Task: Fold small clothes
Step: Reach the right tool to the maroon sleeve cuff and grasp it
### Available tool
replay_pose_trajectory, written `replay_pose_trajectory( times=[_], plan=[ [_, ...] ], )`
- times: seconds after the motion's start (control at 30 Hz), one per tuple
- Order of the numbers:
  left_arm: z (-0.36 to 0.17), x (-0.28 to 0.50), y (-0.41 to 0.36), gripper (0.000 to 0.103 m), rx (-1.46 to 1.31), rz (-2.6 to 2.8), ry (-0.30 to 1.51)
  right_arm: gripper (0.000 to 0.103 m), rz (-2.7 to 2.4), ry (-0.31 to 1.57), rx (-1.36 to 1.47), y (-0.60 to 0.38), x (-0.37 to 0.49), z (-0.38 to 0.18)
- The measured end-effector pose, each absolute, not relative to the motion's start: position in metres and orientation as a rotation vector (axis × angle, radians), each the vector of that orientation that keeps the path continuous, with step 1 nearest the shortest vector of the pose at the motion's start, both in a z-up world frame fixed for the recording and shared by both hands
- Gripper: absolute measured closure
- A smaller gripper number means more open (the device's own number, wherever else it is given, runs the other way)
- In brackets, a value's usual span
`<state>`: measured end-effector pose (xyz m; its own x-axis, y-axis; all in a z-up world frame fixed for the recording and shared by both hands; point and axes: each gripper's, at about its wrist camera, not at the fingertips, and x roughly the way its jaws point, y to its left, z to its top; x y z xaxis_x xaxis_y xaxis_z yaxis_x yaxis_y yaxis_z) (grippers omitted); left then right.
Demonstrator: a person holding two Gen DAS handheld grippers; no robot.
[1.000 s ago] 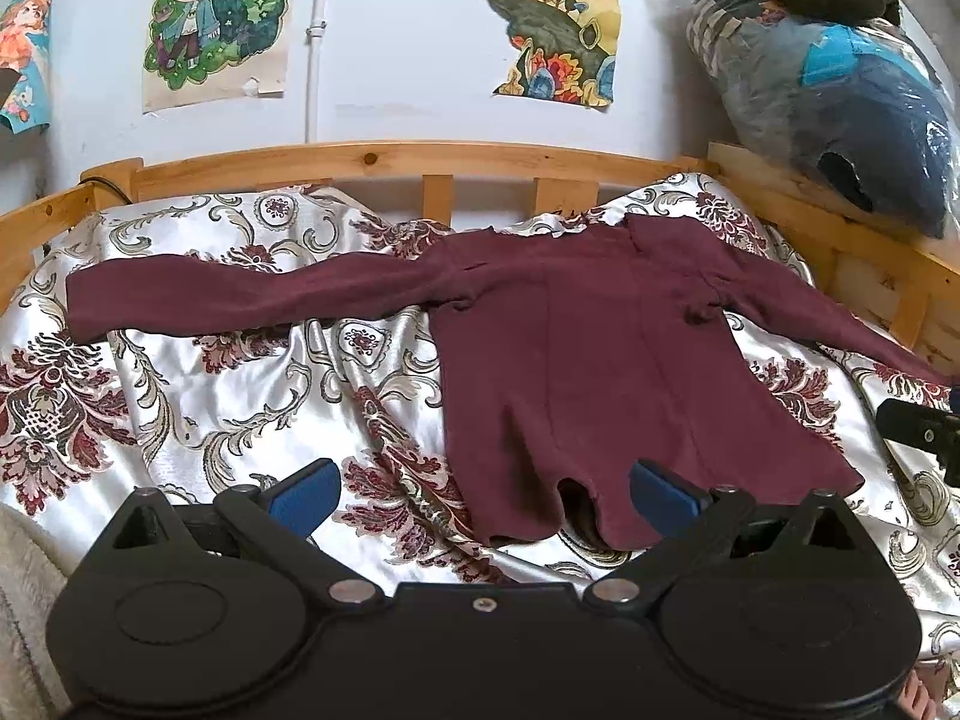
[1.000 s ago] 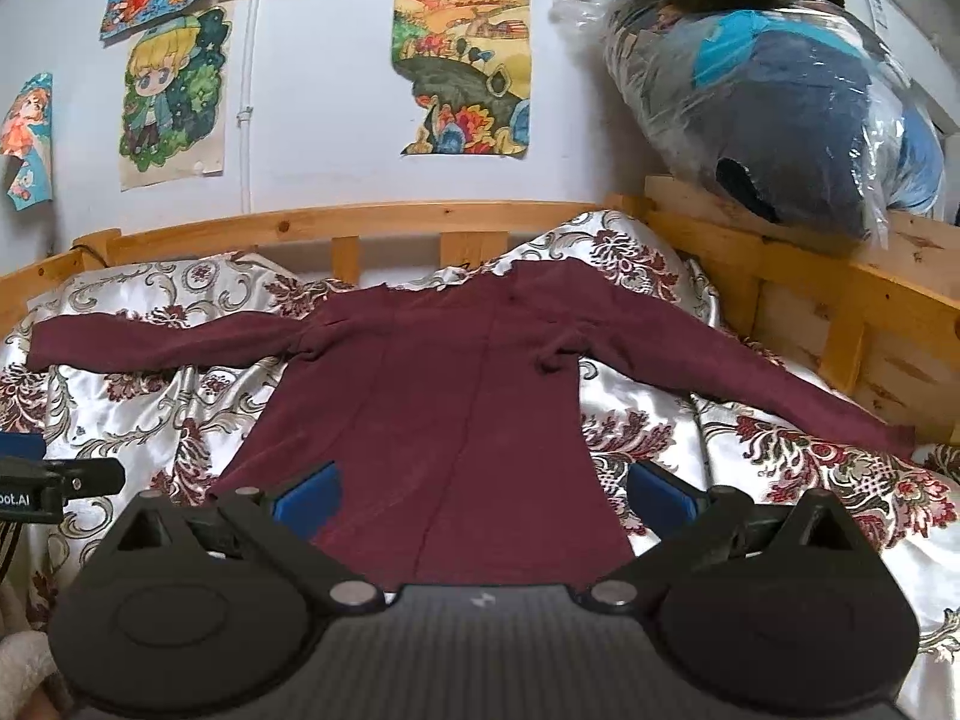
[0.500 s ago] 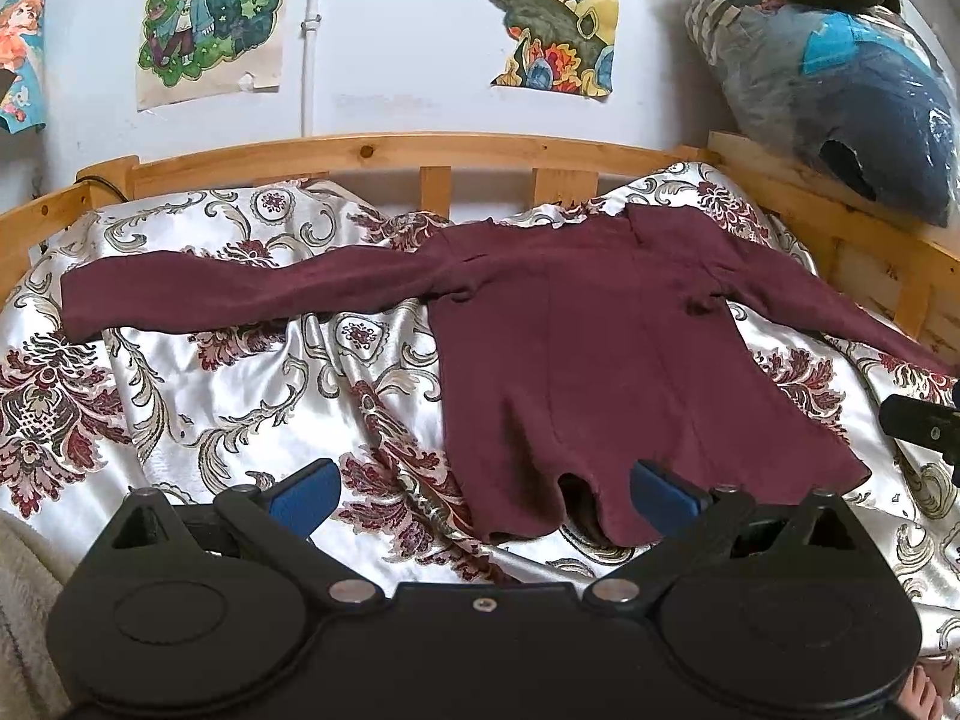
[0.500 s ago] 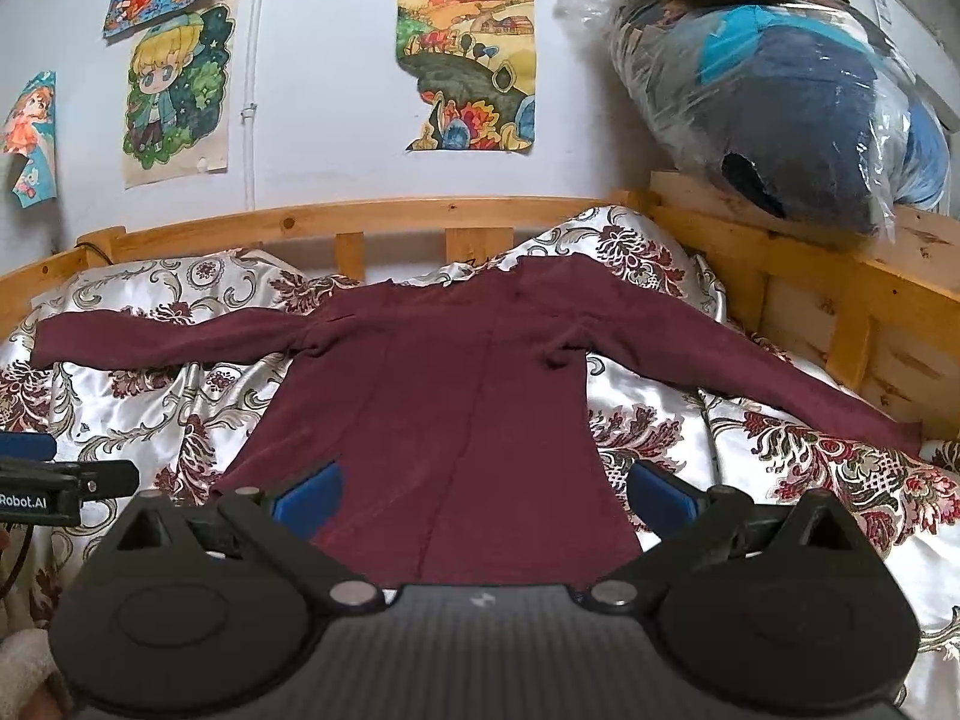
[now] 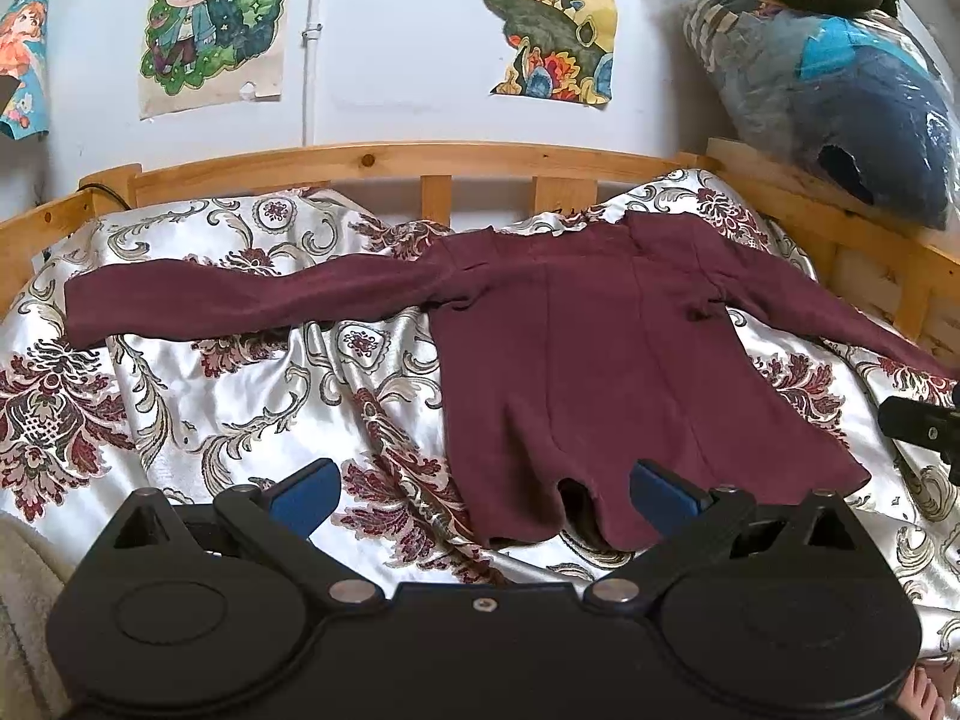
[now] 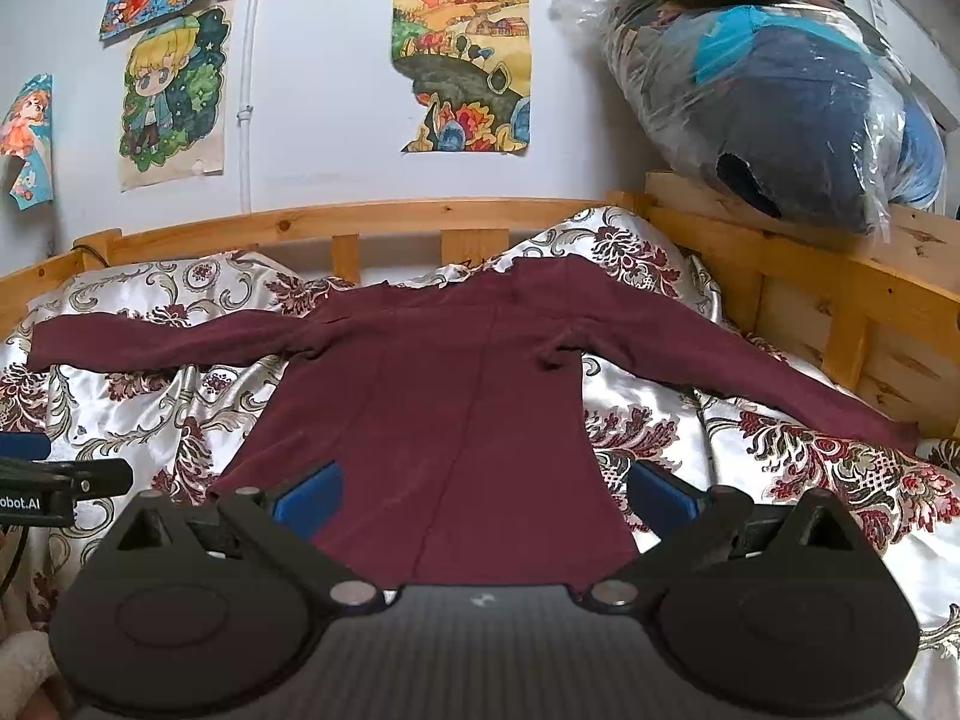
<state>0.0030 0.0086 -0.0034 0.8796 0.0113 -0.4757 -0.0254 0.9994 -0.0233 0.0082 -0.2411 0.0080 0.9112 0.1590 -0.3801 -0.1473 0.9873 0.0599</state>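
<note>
A maroon long-sleeved top [image 5: 576,360] [image 6: 444,408] lies spread flat on a floral satin bedspread [image 5: 198,396] [image 6: 780,468], both sleeves stretched out sideways and the hem nearest me. My left gripper [image 5: 483,495] hovers open over the hem's left corner, holding nothing. My right gripper [image 6: 486,492] is open above the hem's middle, with nothing between its blue pads [image 6: 309,495]. Each gripper shows at the edge of the other's view, the right gripper [image 5: 921,432] and the left gripper [image 6: 60,480].
A wooden bed rail [image 5: 372,159] [image 6: 840,288] runs round the far and right sides. A plastic-wrapped bundle of bedding [image 6: 780,96] with dark cloth on top sits on the right rail. Posters [image 5: 210,24] hang on the white wall behind.
Both views have shifted only slightly, the right one edging a little forward. The top lies as before and both grippers stay open.
</note>
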Motion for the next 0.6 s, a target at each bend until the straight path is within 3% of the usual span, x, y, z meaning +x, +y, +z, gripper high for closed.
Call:
replay_pose_trajectory(
  times=[0.4, 0.6],
  plan=[
    [0.0, 0.011, 0.005, 0.001, 0.003, 0.034, 0.548, 0.0, 0.018, 0.396, 0.068, -0.258, 0.012, 0.004],
    [0.029, 0.05, -0.005, 0.001, -0.008, -0.082, 0.612, 0.0, -0.234, 0.353, 0.146, -0.297, 0.024, 0.005]
  ],
)
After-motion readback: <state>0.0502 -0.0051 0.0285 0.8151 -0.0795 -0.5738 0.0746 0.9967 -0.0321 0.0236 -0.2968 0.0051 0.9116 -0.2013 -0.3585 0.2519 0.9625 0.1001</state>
